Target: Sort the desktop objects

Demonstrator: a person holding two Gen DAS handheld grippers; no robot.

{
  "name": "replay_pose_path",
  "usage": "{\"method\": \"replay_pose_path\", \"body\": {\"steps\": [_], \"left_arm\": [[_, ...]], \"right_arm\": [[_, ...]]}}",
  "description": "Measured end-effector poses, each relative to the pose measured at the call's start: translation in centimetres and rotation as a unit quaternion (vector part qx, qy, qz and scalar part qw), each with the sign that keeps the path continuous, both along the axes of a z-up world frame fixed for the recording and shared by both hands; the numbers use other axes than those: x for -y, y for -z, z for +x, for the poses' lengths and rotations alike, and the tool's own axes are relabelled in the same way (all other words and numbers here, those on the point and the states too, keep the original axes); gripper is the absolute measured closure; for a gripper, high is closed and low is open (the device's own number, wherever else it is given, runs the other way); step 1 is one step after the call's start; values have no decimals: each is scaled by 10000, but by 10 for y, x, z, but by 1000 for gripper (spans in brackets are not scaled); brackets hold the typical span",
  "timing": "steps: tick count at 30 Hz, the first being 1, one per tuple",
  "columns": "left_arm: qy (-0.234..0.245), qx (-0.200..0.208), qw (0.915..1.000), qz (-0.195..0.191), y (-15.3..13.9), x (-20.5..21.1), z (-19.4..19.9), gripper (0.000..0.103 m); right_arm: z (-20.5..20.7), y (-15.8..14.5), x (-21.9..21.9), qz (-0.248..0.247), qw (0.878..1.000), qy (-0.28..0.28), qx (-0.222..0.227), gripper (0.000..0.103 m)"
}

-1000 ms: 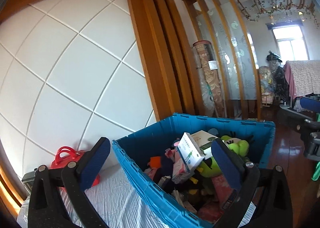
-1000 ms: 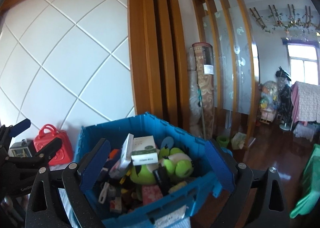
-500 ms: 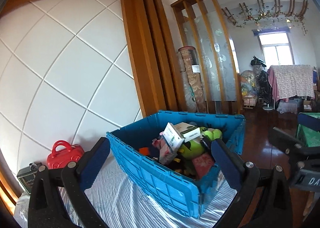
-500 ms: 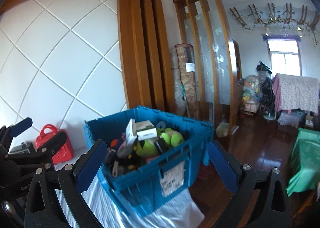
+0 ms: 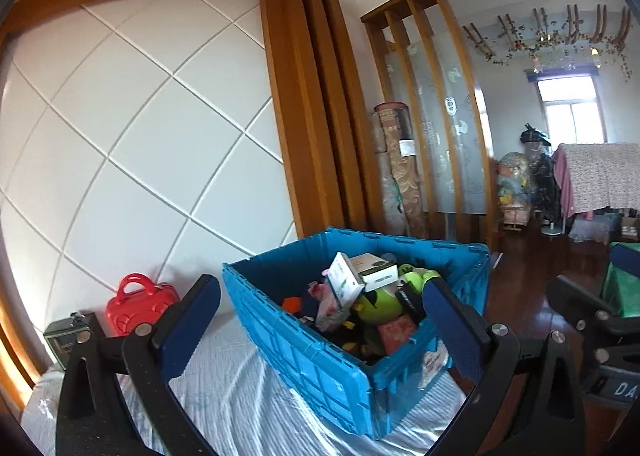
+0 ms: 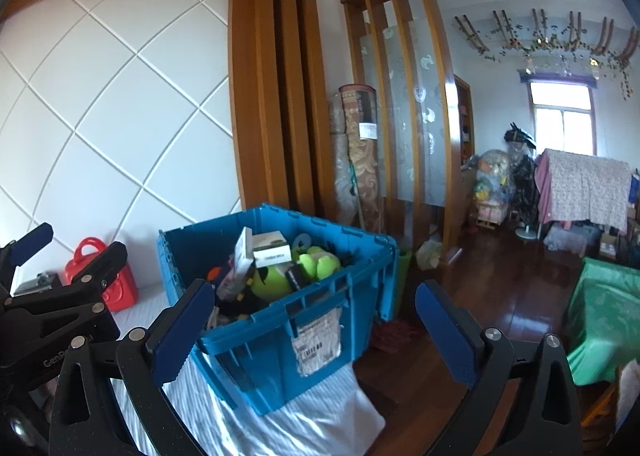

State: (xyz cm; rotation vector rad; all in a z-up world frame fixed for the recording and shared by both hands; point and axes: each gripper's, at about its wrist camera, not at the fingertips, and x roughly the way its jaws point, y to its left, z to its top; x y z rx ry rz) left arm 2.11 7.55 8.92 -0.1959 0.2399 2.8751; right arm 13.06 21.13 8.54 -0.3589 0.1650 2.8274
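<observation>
the heaped rectangular ribbed blue plastic crate hides its lower contents; left gripper and right gripper both gape empty.

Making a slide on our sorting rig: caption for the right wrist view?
Open right tool faces a blue crate heaped with toys and boxes.

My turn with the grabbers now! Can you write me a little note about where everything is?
Left tool: open, holding nothing.
Right tool: open, holding nothing.
Both point at the blue crate, which sits on the cloth-covered table, near its right edge.
The crate is piled with things: white boxes, a green plush toy and more.
A red toy case and a small dark box stand by the wall, left of the crate.
Done: nothing sorted that shows.
Left: pick items from the crate and sort them.
</observation>
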Motion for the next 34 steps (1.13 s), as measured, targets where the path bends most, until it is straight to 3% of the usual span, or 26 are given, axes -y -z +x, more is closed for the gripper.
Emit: {"method": "replay_pose_path", "body": {"steps": [18, 24, 30, 34], "left_arm": [[-4, 180, 9998, 108, 0, 10, -12, 0], [54, 107, 9999, 107, -3, 12, -7, 0], [318, 85, 9988, 372, -7, 22, 0, 0], [207, -72, 9993, 317, -10, 21, 7, 0]], "right_arm": [[-15, 6, 17, 177, 9996, -166, 109, 1], [-11, 3, 18, 211, 9997, -148, 30, 1], [-5, -1, 17, 196, 9997, -152, -65, 1], [-3, -5, 17, 202, 9997, -141, -92, 1]]}}
